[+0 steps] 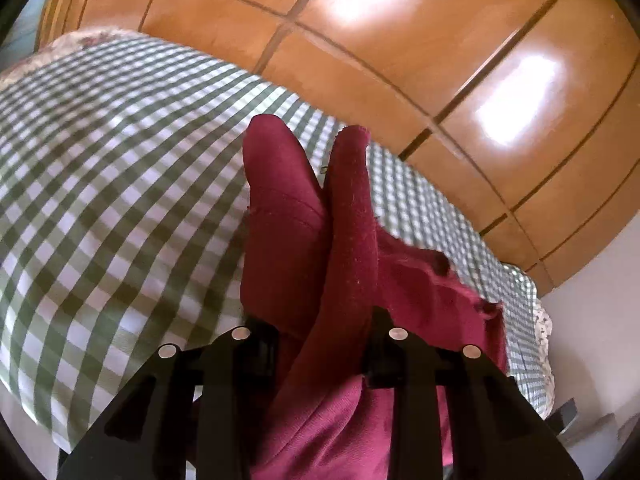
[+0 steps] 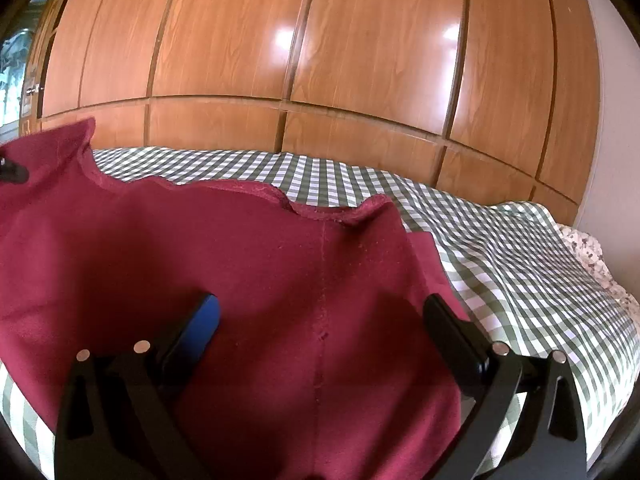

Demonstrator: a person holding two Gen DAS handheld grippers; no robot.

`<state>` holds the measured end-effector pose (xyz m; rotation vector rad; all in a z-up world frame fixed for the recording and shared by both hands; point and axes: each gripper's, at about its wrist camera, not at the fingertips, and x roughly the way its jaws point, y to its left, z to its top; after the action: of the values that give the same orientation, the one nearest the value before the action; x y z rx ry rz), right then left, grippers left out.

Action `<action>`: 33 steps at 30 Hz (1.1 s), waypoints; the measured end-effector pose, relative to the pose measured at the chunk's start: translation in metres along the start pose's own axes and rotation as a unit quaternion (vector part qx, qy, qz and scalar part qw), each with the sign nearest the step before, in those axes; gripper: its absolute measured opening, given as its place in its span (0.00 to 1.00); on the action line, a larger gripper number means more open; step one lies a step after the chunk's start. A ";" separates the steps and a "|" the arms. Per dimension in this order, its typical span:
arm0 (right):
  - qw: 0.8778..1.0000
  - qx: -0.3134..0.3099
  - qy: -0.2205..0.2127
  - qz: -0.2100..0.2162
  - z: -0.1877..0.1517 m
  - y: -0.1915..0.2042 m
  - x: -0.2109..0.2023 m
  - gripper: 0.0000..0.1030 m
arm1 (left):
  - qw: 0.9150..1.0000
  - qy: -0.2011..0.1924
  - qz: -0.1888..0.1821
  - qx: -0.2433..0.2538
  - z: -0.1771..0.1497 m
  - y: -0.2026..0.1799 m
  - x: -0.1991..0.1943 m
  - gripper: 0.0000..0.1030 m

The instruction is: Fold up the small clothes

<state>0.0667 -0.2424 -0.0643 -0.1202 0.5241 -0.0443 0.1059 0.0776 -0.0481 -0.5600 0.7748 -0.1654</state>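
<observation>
A small dark red garment [image 2: 248, 264] lies on a bed covered with a green and white checked sheet [image 2: 500, 248]. In the left wrist view my left gripper [image 1: 324, 344] is shut on a bunched fold of the red garment [image 1: 352, 216], which stands up between the jaws and hides the fingertips. In the right wrist view my right gripper [image 2: 320, 316] is open, its fingers [image 2: 452, 328] spread wide just above the flat middle of the garment, holding nothing. The garment's far left corner is lifted, where a black tip of the left gripper [image 2: 14, 172] shows.
A wooden wardrobe [image 2: 320, 60] with glossy panels stands right behind the bed. The checked sheet [image 1: 100, 180] spreads to the left of the garment in the left wrist view. A lace edge [image 2: 592, 256] marks the bed's right side, next to a white wall [image 2: 608, 100].
</observation>
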 end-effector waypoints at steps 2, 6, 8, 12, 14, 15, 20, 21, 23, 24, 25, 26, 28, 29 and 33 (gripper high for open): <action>1.000 0.001 0.000 0.001 0.000 0.000 0.000 0.98 | 1.000 -0.003 -0.008 0.009 0.002 -0.009 -0.005 0.27; 1.000 0.003 0.001 0.001 0.000 0.001 -0.002 0.98 | 0.999 -0.012 -0.026 0.041 0.004 -0.034 -0.015 0.27; 1.000 0.003 0.002 0.001 0.000 0.001 -0.002 0.98 | 0.998 -0.014 -0.039 0.052 0.004 -0.046 -0.018 0.26; 1.000 0.005 0.003 0.003 0.001 0.001 -0.002 0.98 | 0.994 -0.014 -0.067 0.082 0.002 -0.074 -0.023 0.26; 1.000 0.006 0.005 0.005 0.001 0.000 -0.001 0.98 | 0.992 -0.011 -0.077 0.095 0.000 -0.087 -0.023 0.26; 1.000 0.008 0.006 0.006 0.001 0.000 -0.001 0.98 | 0.991 -0.009 -0.082 0.101 -0.002 -0.094 -0.022 0.26; 0.999 0.023 0.019 0.022 0.002 -0.005 0.002 0.98 | 0.988 0.006 -0.096 0.122 -0.008 -0.116 -0.015 0.26; 0.999 0.028 0.021 0.026 0.002 -0.006 0.002 0.98 | 0.987 0.008 -0.098 0.127 -0.010 -0.121 -0.012 0.26; 0.999 0.030 0.024 0.027 0.002 -0.006 0.002 0.98 | 0.985 0.012 -0.102 0.139 -0.012 -0.131 -0.008 0.26; 0.999 0.030 0.026 0.028 0.003 -0.006 0.002 0.98 | 0.984 0.015 -0.103 0.146 -0.014 -0.137 -0.006 0.26; 0.999 0.029 0.027 0.028 0.003 -0.005 0.002 0.98 | 0.983 0.017 -0.104 0.151 -0.016 -0.140 -0.005 0.26; 0.999 0.029 0.029 0.029 0.004 -0.005 0.001 0.98 | 0.982 0.020 -0.106 0.156 -0.019 -0.145 -0.003 0.26; 0.998 0.033 0.036 0.037 0.005 -0.008 -0.001 0.98 | 0.980 0.024 -0.108 0.163 -0.023 -0.152 0.000 0.26; 0.998 0.037 0.034 0.039 0.006 -0.010 -0.003 0.98 | 0.980 0.026 -0.109 0.167 -0.025 -0.155 0.002 0.26; 0.998 0.054 0.029 -0.003 0.003 -0.028 -0.014 0.98 | 0.975 0.034 -0.108 0.190 -0.034 -0.171 0.012 0.26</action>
<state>0.0552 -0.2692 -0.0514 -0.0144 0.5780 -0.0817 0.1004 -0.0851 0.0163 -0.2741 0.7245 -0.5256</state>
